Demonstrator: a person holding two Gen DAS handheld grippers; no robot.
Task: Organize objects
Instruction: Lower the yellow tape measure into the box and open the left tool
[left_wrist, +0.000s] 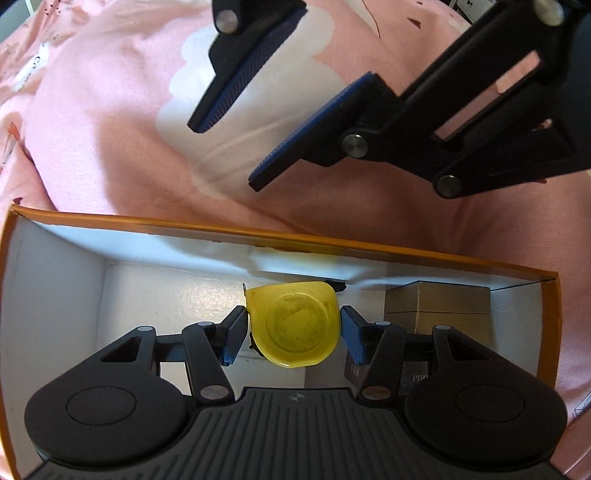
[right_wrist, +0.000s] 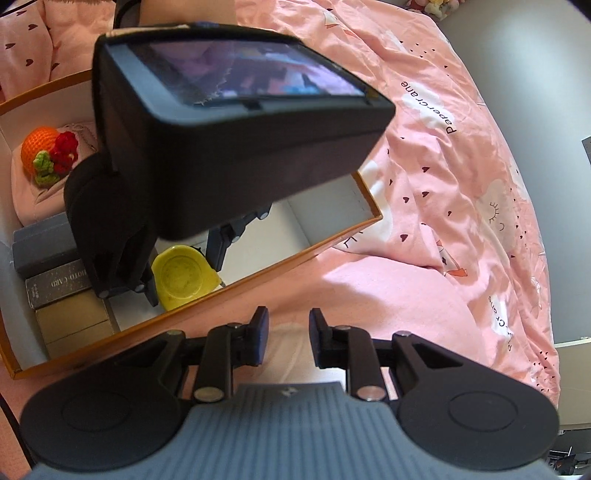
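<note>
A yellow tape measure lies inside an orange-rimmed white box. My left gripper is down in the box with one pad on each side of the tape measure; small gaps show on both sides. In the right wrist view the tape measure lies in the box under the left gripper's body. My right gripper is open and empty above the pink bedding just outside the box; it also shows in the left wrist view.
The box also holds a tan box, a dark photo card box, a grey case and an orange crocheted toy on pink cloth. Pink patterned bedding surrounds the box.
</note>
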